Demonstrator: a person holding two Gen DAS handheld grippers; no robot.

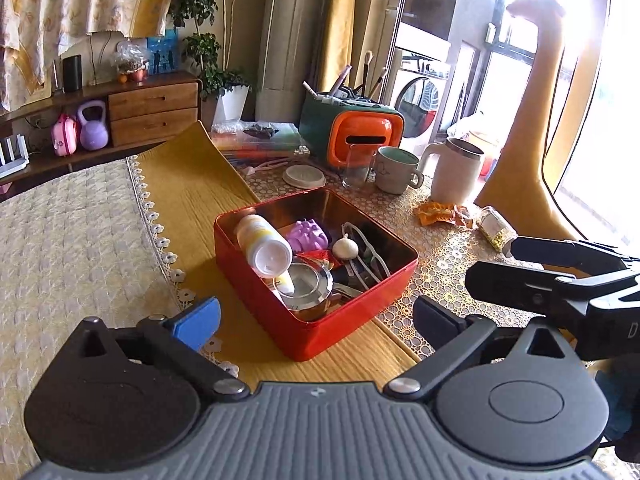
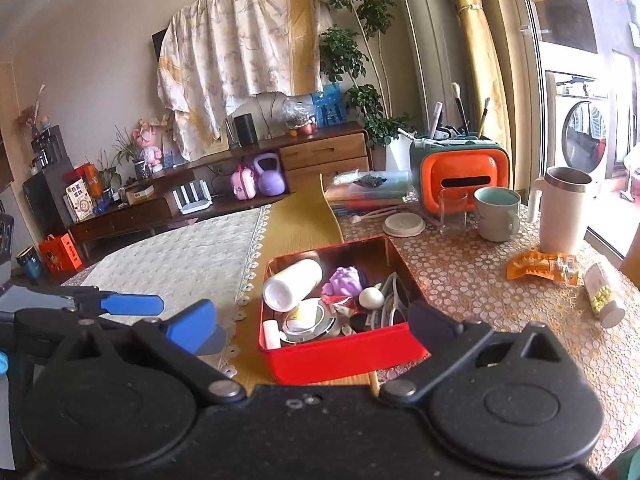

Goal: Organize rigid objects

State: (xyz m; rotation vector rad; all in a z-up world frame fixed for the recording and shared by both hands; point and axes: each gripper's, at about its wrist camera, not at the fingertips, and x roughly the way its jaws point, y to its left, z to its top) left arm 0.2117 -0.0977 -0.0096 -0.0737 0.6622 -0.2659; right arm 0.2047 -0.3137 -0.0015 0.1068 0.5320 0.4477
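Since the red rectangular metal tin [image 1: 316, 320] was the biggest thing in play, I'll use it as the anchor for everything else. It sat on the yellow wooden strip of the table [image 1: 188, 184], already packed with stuff, and both grippers hovered just short of its near edge. The left gripper [image 1: 316, 316] had its jaws spread wide with nothing between them, and so did the right gripper [image 2: 314, 326].

Inside the tin, at its left side, lay the white plastic bottle with a yellow label [image 1: 264, 246], tipped on its side. It looked light but smooth, so I'd guess it was slippery; grabbing across the middle of the body seemed safest. Next to it, toward the tin's near side, was a shiny round metal lid [image 1: 308, 284], stiff and probably slick, best pinched at the rim. At the tin's centre sat a purple bumpy ball [image 1: 307, 235], which looked like it would squash a bit. Right of that, white-framed glasses [image 1: 366, 256] rested on the other things inside, thin and fragile, so take the frame, not the lenses. A small cream-coloured egg-shaped thing [image 1: 346, 248] sat between them.

Well right of the tin, a small clear jar with yellow bits [image 2: 604, 294] lay loose on the lace cloth. The right wrist view showed it whole plus the left gripper's blue pad [image 2: 132, 305]; the left view clipped the jar but caught the right gripper's dark arm [image 1: 560, 276].
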